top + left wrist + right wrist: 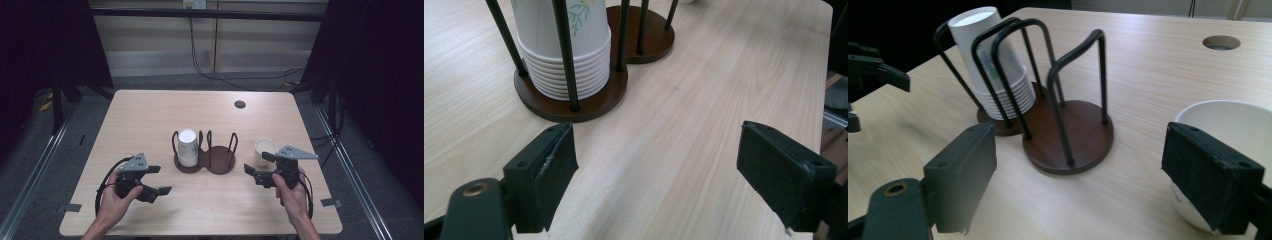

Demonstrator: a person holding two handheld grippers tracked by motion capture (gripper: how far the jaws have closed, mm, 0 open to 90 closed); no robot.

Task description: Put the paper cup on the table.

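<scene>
Right gripper (261, 170), jaws spread wide and empty, hovers over the table (150, 110). Loose paper cup (265, 150) stands upright just beyond it at twelve o'clock; cup holder (220, 161) at ten o'clock.

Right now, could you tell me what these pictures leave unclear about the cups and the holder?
- Stack of paper cups: top cut off by the upper edge of the left gripper view.
- Its cup count: lower rims partly behind the holder rods in the right gripper view; too small in the high view.
- Single cup: base and side hidden behind the right tool pad, right edge cut off.
</scene>
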